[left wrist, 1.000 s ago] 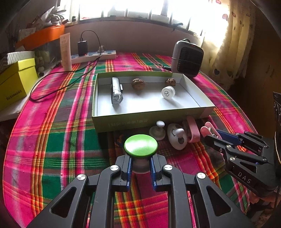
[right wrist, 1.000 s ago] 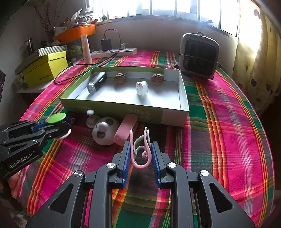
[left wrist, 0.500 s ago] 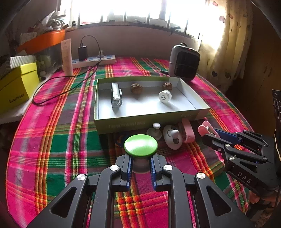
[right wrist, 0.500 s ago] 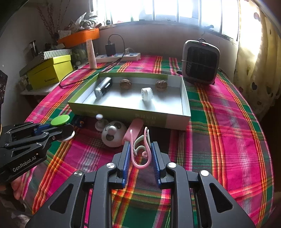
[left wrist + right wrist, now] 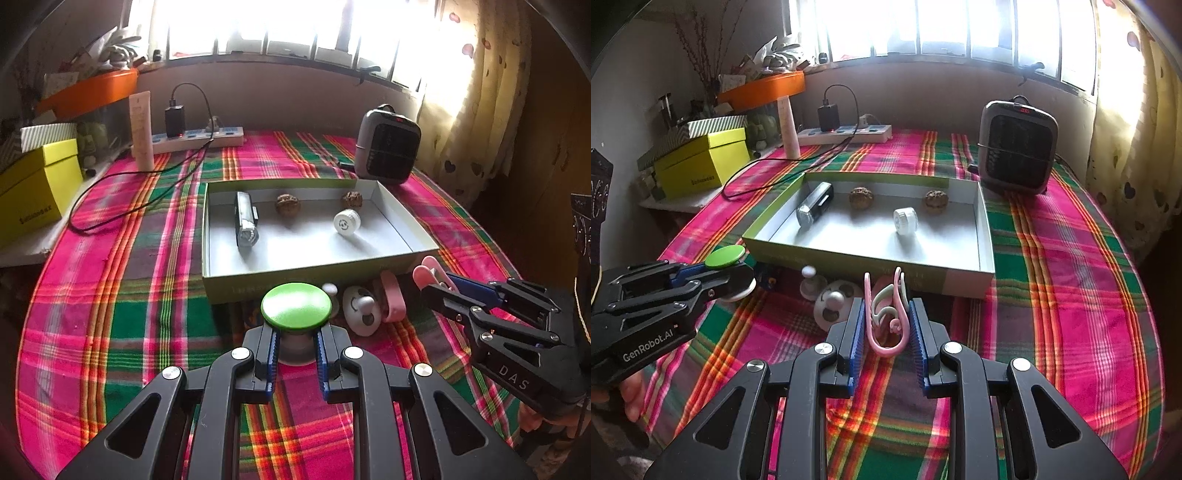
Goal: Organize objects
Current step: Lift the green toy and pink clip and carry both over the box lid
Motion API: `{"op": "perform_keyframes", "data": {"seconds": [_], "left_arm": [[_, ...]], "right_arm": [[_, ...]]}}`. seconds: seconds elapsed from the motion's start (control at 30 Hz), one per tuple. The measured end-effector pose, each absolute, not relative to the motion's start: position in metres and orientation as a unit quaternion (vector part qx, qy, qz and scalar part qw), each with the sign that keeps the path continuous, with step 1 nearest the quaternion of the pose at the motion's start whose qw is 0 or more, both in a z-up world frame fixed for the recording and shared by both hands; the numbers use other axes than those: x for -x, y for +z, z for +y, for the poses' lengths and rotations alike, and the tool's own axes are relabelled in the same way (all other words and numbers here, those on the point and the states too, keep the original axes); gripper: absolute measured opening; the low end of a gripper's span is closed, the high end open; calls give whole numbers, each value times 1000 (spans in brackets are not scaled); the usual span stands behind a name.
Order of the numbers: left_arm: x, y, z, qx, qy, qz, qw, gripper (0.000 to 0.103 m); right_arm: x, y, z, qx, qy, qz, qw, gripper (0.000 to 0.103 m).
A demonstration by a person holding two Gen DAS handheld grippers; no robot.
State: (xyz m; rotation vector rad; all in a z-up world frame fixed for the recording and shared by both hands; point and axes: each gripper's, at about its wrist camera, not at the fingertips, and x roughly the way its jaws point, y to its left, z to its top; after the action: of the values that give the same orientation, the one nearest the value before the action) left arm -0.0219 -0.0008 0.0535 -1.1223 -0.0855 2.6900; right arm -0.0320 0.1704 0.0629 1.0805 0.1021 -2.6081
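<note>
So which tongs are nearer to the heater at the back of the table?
Right. The right tongs, shut on a pink clip, are on the heater's side of the green box; the left tongs, holding a green-capped object, sit by the opposite front corner.

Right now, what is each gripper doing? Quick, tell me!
Left gripper: closed on a green-topped round knob.
Right gripper: closed on a pink and white clip.

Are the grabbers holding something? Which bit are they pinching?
Yes, both. The left gripper pinches the green-capped jar by its white body, under the cap. The right gripper squeezes the pink clip across its two outer sides.
</note>
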Motion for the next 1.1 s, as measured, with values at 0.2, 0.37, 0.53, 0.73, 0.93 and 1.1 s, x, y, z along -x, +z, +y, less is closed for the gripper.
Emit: {"op": "perform_keyframes", "data": {"seconds": [0.2,0.37,0.53,0.73,0.93,1.1], "left_arm": [[32,56,-1,382,917,-31,111,15],[40,57,0,383,916,-31,111,15],[48,60,1,380,918,-34,111,15],[60,63,1,375,920,-35,109,15],[71,60,0,378,919,-37,104,15],[81,56,-2,381,918,-43,101,15]], "right_arm": [[41,66,168,-376,-912,36,162,25],[46,68,168,-375,-912,35,162,25],[58,72,164,-374,-912,35,168,25],[74,73,156,-375,-909,39,180,25],[90,72,149,-379,-905,40,190,25],[105,71,143,-382,-903,38,194,25]]}}
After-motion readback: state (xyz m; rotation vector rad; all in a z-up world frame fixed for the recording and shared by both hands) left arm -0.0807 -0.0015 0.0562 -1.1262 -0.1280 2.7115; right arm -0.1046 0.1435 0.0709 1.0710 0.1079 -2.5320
